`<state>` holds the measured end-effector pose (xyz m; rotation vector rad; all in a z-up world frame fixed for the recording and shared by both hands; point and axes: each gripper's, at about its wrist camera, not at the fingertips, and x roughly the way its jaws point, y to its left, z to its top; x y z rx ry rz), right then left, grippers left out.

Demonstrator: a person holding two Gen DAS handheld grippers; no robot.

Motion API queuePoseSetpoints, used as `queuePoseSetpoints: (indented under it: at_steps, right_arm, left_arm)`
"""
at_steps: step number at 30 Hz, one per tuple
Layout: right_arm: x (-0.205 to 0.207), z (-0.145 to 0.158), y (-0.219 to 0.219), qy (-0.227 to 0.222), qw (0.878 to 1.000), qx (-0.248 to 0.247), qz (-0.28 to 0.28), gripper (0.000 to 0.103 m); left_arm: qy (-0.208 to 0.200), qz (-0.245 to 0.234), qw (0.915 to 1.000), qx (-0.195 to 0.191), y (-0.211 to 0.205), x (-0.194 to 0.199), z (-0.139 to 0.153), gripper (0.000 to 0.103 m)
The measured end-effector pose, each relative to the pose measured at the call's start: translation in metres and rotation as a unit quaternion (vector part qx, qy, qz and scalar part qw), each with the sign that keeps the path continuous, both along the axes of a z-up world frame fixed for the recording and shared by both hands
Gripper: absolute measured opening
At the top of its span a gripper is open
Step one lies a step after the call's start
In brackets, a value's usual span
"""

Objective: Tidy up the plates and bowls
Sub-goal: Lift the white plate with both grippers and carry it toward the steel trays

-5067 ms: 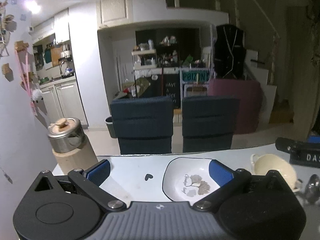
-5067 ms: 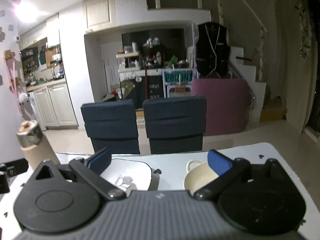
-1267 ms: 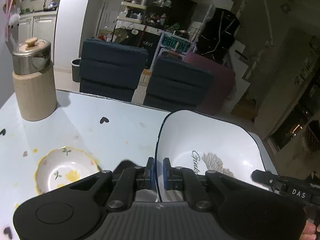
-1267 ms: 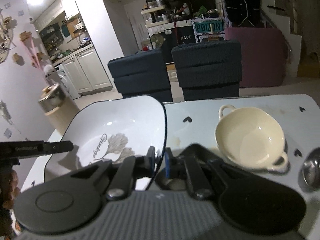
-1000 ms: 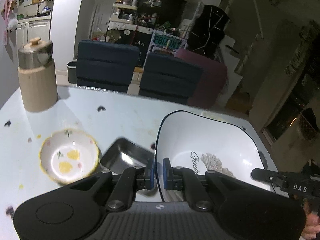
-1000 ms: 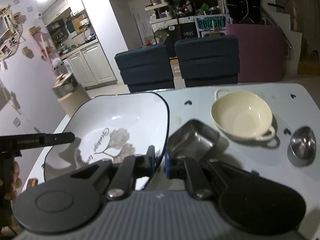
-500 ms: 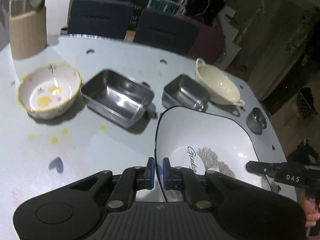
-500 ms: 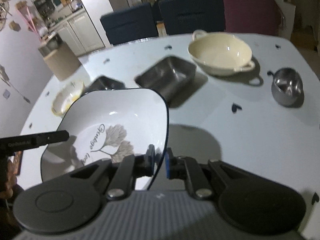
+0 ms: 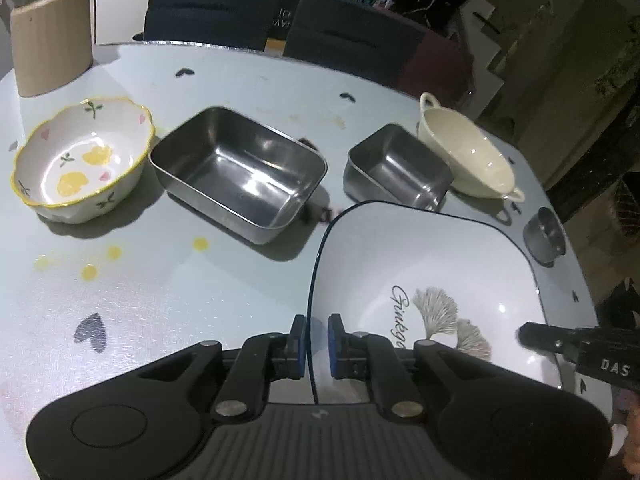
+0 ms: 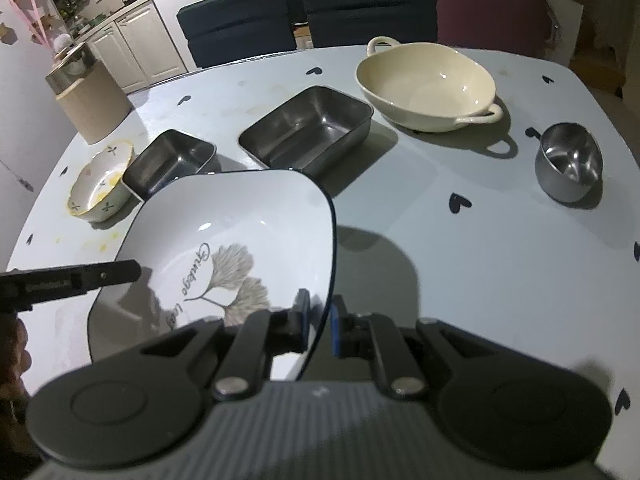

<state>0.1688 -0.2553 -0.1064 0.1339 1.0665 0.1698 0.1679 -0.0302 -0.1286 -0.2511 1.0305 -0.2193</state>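
The plate is white and squarish with a dark rim, a leaf print and script lettering; it sits low over the near part of the worktop, casting a shadow beneath it, and whether it touches the surface cannot be told. The left hand-held gripper straddles its left rim; its jaws have just been opening a little, and a thin gap shows between the blue pads and the rim that stands between them. The right hand-held gripper is clamped on the opposite rim, jaws nearly together on the edge. Beyond the plate stand two steel trays, a large tray and a small tray, well apart from each other. A flowered bowl sits left of the large tray. A cream bowl with two handles sits right of the small tray, and a steel cup stands farther right. A tan canister stands at the far left corner, and two dark chairs face the far edge.
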Motion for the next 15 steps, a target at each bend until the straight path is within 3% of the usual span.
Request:
queuePoseSetpoints:
  at_steps: [15]
  right_arm:
    - [0.016, -0.005, 0.015, 0.001, 0.999, -0.042, -0.003, 0.011]
  left_arm:
    - [0.027, -0.002, 0.9995, 0.018, -0.011, 0.019, -0.033, 0.020]
